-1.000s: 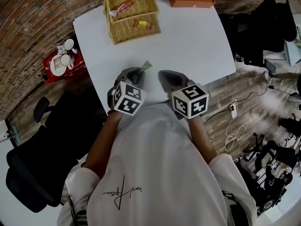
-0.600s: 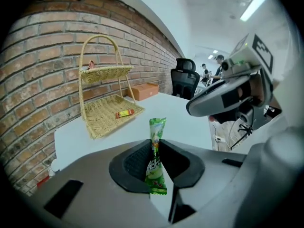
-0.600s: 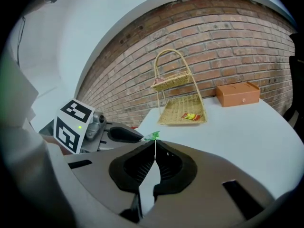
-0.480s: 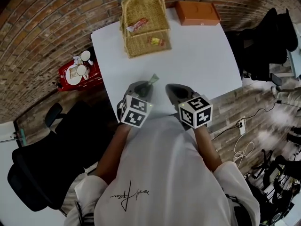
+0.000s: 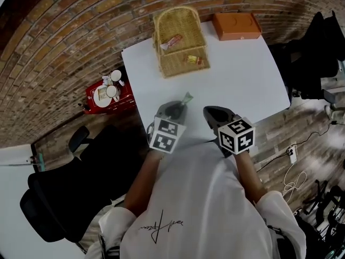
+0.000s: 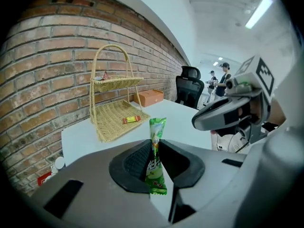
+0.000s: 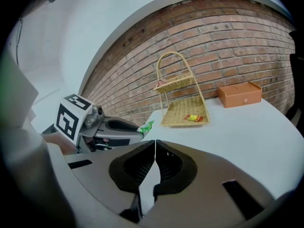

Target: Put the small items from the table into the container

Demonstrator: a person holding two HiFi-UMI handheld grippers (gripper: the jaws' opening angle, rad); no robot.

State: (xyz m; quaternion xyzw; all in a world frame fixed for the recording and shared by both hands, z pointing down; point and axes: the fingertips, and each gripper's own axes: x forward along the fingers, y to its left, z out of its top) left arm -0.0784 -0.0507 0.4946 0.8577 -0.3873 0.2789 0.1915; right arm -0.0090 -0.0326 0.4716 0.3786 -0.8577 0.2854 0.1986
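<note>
- Green snack packet (image 6: 156,167) stands pinched upright between the jaws of my left tool (image 6: 156,145), lifted clear of the white surface (image 5: 242,80) near its front edge. The grip lands about mid-length, so both ends stick out free.
- Wicker basket (image 5: 183,67), the container, stands at the far edge of the surface, ahead and a little right of the left tool and well apart from it. Its lower tray holds a red-and-yellow wrapper (image 6: 132,119), and the upper tier holds a second wrapper (image 5: 173,41).
- For the carry, I judge the squeeze should stay even. I would travel forward high enough to clear the lower tray's front rim, pass below the upper tier and away from the handle, and open only once the packet hangs over the weave.
- Right tool (image 7: 155,144) is closed on nothing, just beside the left one. I would leave it there, out of the path.
</note>
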